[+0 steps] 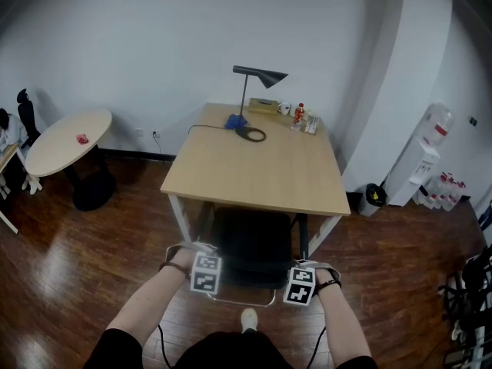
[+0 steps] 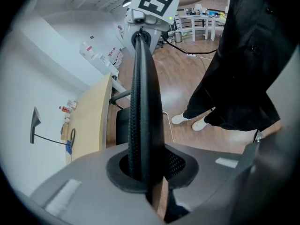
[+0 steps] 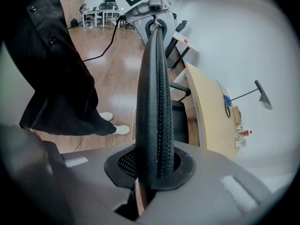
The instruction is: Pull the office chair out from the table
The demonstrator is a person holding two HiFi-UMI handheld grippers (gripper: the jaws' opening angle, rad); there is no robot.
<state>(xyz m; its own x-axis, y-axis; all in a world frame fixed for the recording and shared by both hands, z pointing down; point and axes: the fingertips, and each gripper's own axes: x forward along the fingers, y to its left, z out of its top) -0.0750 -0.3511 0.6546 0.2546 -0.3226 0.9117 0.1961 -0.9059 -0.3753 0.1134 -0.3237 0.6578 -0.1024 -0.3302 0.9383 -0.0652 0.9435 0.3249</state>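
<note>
on the wooden floor (image 1: 77, 260), bare boards lie open at near left and near right of the person. the rectangular table (image 1: 261, 167) stands by the far wall. its near edge runs across just above the chair (image 1: 252, 244), which sits partly tucked under that edge, between the table legs. a round table (image 1: 69, 141) stands well apart at far left, and a water dispenser (image 1: 419, 164) at far right. the left gripper (image 1: 204, 274) and right gripper (image 1: 300, 286) each have their jaws closed on the top rim of the chair's mesh back, one near each end.
</note>
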